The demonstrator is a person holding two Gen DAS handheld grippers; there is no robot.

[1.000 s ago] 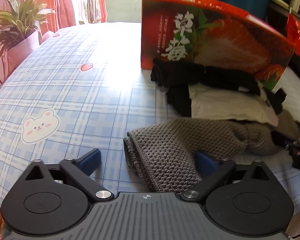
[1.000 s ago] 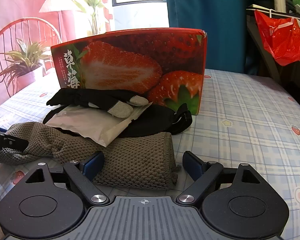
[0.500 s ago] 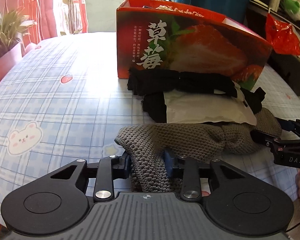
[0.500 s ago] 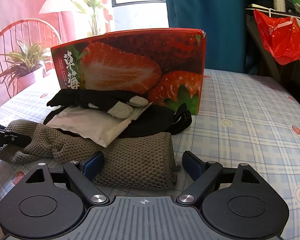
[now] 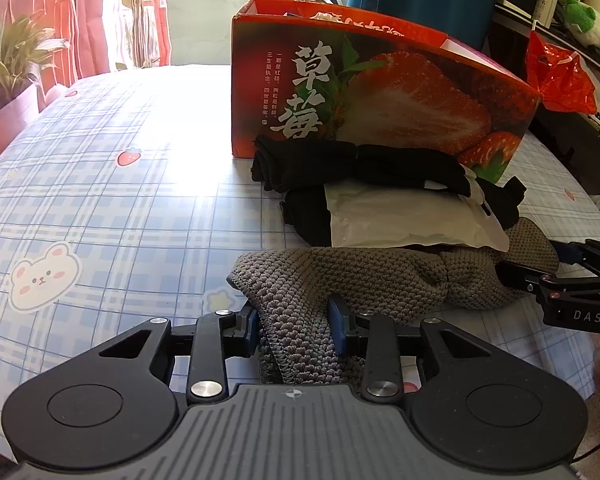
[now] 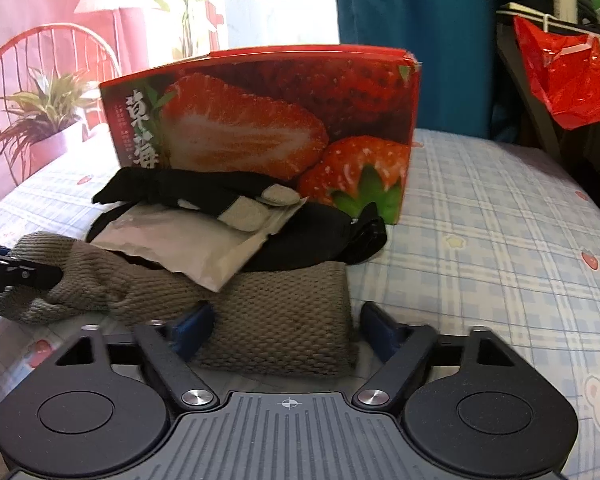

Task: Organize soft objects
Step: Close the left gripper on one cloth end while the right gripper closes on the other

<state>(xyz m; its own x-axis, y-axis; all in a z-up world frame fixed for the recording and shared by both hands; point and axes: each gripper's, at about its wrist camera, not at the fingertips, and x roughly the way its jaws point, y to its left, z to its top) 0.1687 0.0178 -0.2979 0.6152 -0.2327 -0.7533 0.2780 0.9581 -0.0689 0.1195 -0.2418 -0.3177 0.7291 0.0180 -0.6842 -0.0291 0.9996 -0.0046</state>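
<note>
A grey knitted scarf (image 5: 340,280) lies across the table in front of a strawberry-printed box (image 5: 380,92). My left gripper (image 5: 295,322) is shut on the scarf's left end, with the knit bunched between its blue pads. In the right wrist view, the scarf's folded right end (image 6: 292,296) sits between the jaws of my right gripper (image 6: 286,322), which are closing; a thin gap still shows at the right pad. A white packet (image 5: 400,220), black gloves (image 5: 340,164) and a black cloth (image 6: 308,240) are piled on the scarf's far side, against the box (image 6: 260,120).
The table (image 5: 100,200) has a blue plaid cloth with bear and strawberry prints. A potted plant (image 5: 4,72) stands off its left edge. A red plastic bag (image 5: 560,76) hangs by shelves on the right. A red wire chair (image 6: 40,60) stands behind the plant.
My left gripper went from open around the scarf's left end to shut on it. The right gripper's jaws have narrowed toward the scarf's right end. The pile has not moved.
</note>
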